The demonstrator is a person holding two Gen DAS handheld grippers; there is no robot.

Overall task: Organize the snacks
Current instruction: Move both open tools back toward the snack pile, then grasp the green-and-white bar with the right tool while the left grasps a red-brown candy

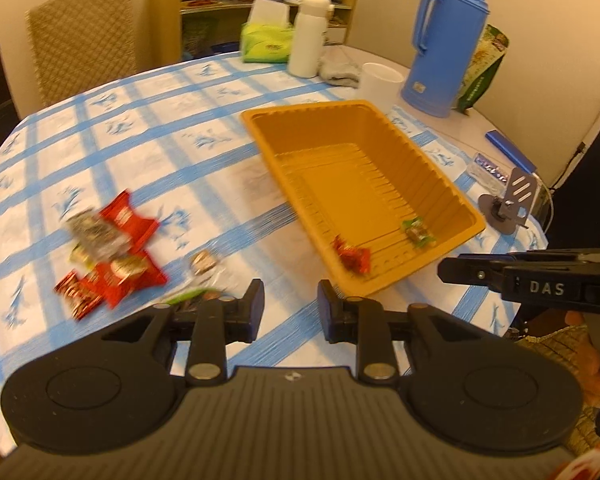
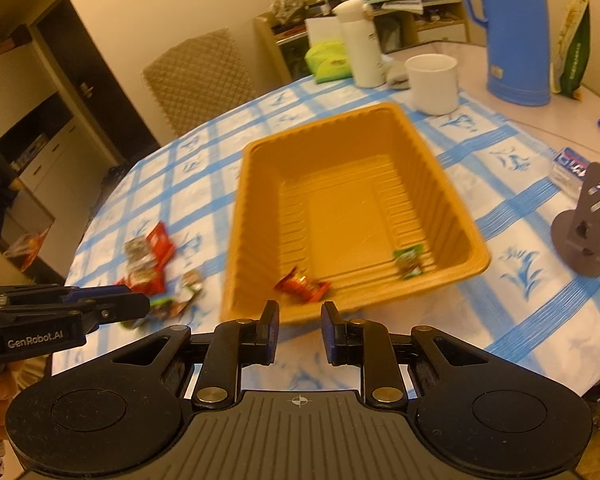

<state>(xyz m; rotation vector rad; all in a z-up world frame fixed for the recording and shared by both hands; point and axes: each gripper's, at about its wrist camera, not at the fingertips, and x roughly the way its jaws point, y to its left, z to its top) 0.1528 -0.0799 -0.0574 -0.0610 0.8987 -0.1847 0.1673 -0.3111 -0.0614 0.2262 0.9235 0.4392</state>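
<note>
An orange plastic tray [image 1: 260,120] [image 2: 256,160] sits on the blue-checked tablecloth. In its near end lie a red snack packet [image 1: 351,258] [image 2: 302,285] and a green one [image 1: 418,233] [image 2: 409,262]. A pile of red and silver snack packets [image 1: 108,252] [image 2: 148,264] lies on the cloth left of the tray, with a small clear-wrapped snack [image 1: 203,262] nearby. My left gripper [image 1: 290,308] is open and empty above the cloth between pile and tray. My right gripper [image 2: 299,326] is open and empty just before the tray's near rim.
At the table's far side stand a blue thermos [image 1: 446,40], a white bottle [image 1: 308,36], a white cup [image 1: 380,80], a green tissue pack [image 1: 266,42] and a green bag [image 1: 486,68]. A grey metal stand [image 1: 508,200] sits right of the tray. A chair [image 1: 80,36] stands behind.
</note>
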